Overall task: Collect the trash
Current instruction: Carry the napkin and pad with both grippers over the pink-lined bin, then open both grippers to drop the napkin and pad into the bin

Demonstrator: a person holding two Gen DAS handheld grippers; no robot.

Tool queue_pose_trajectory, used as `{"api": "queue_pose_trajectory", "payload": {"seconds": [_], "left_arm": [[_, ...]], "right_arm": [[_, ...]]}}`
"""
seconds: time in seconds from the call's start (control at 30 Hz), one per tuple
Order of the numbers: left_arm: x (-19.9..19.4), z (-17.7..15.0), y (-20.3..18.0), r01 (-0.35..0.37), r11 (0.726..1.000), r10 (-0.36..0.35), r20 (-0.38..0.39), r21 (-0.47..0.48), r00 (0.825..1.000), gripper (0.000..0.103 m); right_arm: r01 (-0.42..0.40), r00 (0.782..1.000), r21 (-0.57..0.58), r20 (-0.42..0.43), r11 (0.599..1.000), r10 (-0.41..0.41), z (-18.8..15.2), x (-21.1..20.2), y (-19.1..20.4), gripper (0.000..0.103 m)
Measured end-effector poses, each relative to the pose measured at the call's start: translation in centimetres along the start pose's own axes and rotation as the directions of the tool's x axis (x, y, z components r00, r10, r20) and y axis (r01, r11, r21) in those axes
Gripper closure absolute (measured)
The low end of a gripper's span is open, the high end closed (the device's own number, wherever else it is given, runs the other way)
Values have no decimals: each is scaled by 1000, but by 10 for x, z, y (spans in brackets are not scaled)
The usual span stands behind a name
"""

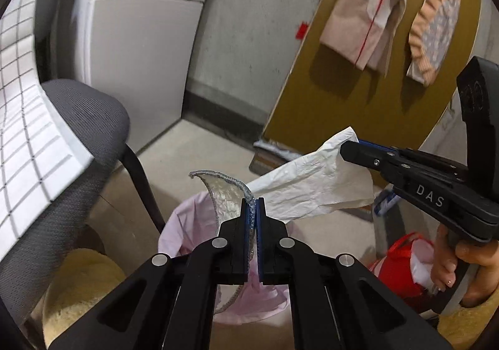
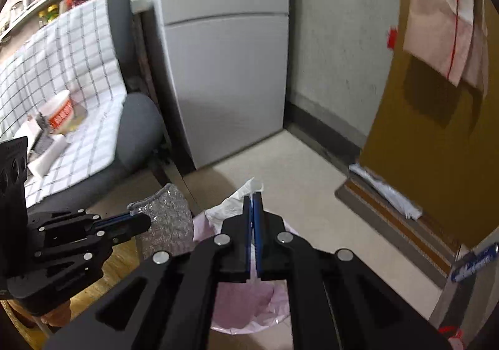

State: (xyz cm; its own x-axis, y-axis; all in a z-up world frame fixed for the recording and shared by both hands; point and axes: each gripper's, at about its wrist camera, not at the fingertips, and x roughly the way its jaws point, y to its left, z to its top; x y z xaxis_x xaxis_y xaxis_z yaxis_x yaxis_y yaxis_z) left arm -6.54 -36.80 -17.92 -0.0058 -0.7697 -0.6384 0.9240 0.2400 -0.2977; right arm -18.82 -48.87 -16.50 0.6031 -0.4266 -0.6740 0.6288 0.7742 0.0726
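1. Trash bin (image 1: 187, 225), lined with a pale pink bag (image 2: 249, 297), stands on the beige floor (image 2: 296, 169) beside a grey office chair (image 1: 90, 119); both grippers hover above its open mouth.

2. White crumpled tissue (image 1: 315, 184) hangs from the right gripper (image 1: 344, 149), whose jaws are clamped on one end; the free end droops over the bin. The step in hand appears to be the drop, and it looks best done by centring the sheet over the opening before parting the jaws, since a light tissue may drift onto the floor.

3. Glittery silver sponge cloth (image 2: 165, 219), edged in grey, is pinched between the closed jaws of the left gripper (image 1: 255, 203). It curls upward from the fingertips, just above the bin's near rim, with the tissue touching or nearly touching it. Lowering it a little toward the liner before release would likely keep it from catching the rim.

4. A bowl-shaped container (image 2: 62, 113) lies on the checked cloth (image 2: 65, 69) over the chair, well apart from both grippers.
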Motion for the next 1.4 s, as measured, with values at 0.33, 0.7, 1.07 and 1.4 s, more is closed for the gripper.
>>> {"api": "queue_pose_trajectory", "payload": {"seconds": [0.33,0.7,1.07,1.4], "left_arm": [[33,-4,11,-42,999,40,-77,-28,996,60],[30,-8,-4,32,999,-29,-150,18,988,55],[43,0,-2,-90,992,107,-206,88,973,44],[-12,2,24,-212,977,211,-106,4,972,44]], "right_arm": [[7,992,44,-124,999,-1,-21,39,-15,72],[16,999,49,-47,999,-14,-3,18,-12,71],[24,1000,71,-2,997,-24,5,5,-23,69],[-42,999,79,5,996,42,12,3,-7,69]]}}
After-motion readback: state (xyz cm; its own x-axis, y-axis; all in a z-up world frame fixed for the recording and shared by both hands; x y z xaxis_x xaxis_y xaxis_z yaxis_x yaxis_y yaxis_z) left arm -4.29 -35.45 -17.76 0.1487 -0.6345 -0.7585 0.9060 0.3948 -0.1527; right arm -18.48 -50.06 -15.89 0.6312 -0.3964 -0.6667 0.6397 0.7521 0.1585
